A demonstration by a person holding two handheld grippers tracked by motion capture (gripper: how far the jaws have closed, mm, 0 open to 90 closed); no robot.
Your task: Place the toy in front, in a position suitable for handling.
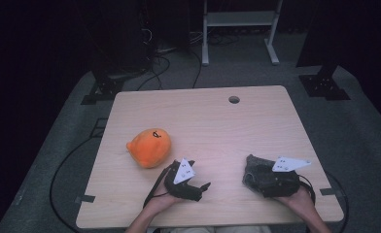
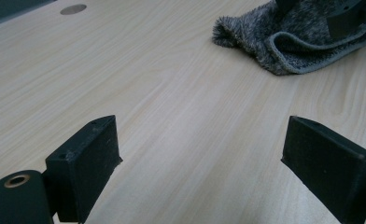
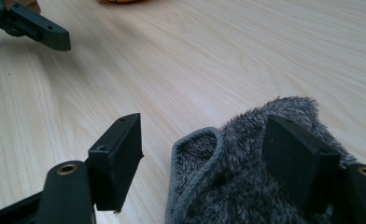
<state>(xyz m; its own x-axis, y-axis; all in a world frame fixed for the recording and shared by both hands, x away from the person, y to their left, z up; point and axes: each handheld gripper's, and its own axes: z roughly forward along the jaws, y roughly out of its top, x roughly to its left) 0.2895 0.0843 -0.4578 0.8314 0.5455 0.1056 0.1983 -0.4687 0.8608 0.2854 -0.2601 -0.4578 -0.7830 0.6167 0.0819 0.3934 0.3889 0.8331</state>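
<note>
An orange plush toy (image 1: 149,147) lies left of the table's middle; its edge (image 3: 120,1) shows at the top of the right gripper view. A grey fuzzy cloth (image 1: 251,164) (image 2: 284,42) (image 3: 246,186) sits bunched near the front right. My right gripper (image 1: 257,177) (image 3: 202,135) stands open over it: one jaw rests on the pile, the other stands apart on the bare wood. My left gripper (image 1: 198,177) (image 2: 204,135) is open near the front centre, just right of the plush, with only bare table between its jaws. It points toward the cloth.
The light wooden table (image 1: 203,121) has a round cable hole (image 1: 234,99) (image 2: 73,9) near its far edge. Cables trail off both sides at the front. Beyond the table stand a white frame (image 1: 239,29) and dark stands on grey carpet.
</note>
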